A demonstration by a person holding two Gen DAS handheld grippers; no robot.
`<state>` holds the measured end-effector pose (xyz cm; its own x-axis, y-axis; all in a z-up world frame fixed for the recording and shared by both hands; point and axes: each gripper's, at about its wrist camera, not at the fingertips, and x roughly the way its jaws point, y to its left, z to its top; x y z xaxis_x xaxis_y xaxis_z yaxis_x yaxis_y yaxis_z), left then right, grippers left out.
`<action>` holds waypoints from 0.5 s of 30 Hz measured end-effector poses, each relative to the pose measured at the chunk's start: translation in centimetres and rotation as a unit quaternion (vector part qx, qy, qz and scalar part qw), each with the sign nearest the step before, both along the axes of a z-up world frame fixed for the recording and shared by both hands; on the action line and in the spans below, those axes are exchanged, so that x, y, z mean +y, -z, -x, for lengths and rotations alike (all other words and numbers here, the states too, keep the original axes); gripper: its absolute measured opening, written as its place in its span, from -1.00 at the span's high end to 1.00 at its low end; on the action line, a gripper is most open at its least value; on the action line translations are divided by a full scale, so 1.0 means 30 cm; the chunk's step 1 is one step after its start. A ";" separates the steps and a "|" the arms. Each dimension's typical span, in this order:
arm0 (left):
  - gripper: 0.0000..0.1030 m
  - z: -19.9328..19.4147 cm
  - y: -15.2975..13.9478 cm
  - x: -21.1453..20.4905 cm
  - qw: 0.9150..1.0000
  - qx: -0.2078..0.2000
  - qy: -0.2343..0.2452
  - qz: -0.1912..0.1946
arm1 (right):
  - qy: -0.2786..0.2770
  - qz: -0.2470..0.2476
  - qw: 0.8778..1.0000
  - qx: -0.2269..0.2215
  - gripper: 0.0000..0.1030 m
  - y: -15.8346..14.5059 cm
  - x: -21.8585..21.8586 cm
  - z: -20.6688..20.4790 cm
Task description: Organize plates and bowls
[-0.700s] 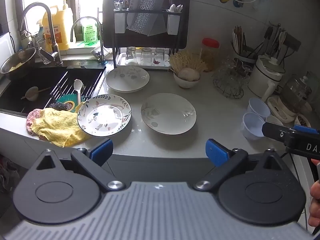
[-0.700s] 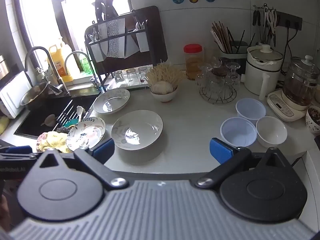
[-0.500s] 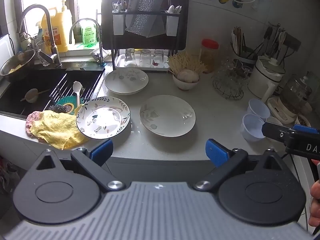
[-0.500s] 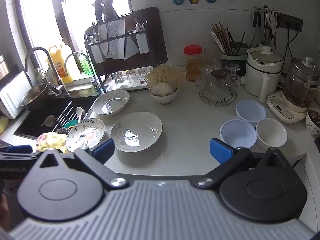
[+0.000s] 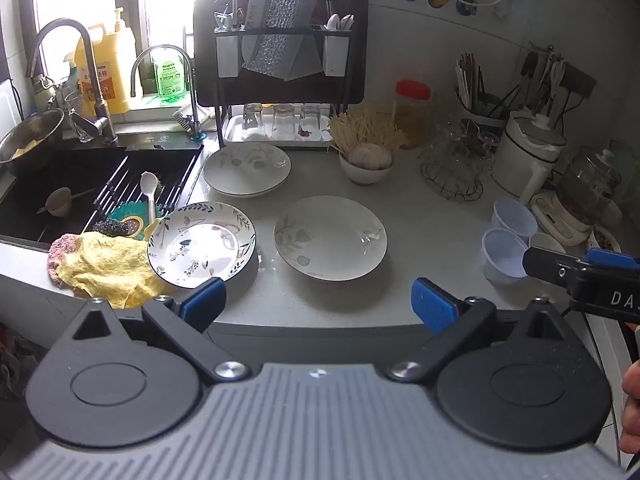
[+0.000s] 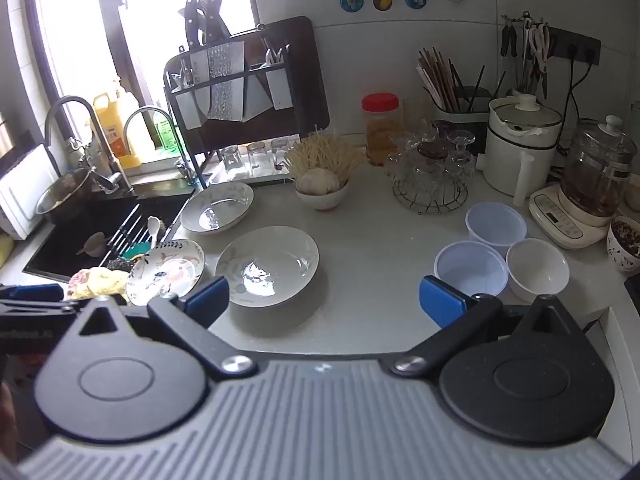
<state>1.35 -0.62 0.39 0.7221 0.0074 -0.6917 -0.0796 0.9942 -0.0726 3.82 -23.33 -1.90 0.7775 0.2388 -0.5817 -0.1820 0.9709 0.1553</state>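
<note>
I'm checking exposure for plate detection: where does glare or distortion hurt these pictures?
Left wrist view: the window is blown out white, and the patterned plate shows a bright sheen. Right wrist view: glare patch on the middle plate; fisheye bends the wall edges.

daylight is admitted through the window (image 5: 80, 20) far ahead and to the left of both grippers, where the panes are blown out to white. the sink (image 5: 80, 196) below it is left dark. glare is thrown onto the leaf-patterned plate (image 5: 202, 244) just ahead of the left gripper (image 5: 318, 300) and onto the pale plate (image 6: 267, 266) ahead of the right gripper (image 6: 324, 296). soft shadows are cast toward the camera under the plates. strong fisheye bending is seen at the edges, with walls curved and corners dimmed. focus is held fairly sharp at the centre; the glassware rack (image 6: 430, 172) is rendered hazy.
</note>
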 end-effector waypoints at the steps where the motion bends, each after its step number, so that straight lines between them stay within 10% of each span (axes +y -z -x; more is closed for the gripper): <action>1: -0.95 0.000 0.003 -0.003 1.000 0.000 0.001 0.001 | 0.001 0.000 1.000 -0.001 -1.00 -0.001 0.000 0.003; 15: -0.95 -0.010 0.017 -0.001 1.000 0.002 0.004 0.003 | 0.004 0.000 1.000 0.003 -1.00 0.003 0.004 0.003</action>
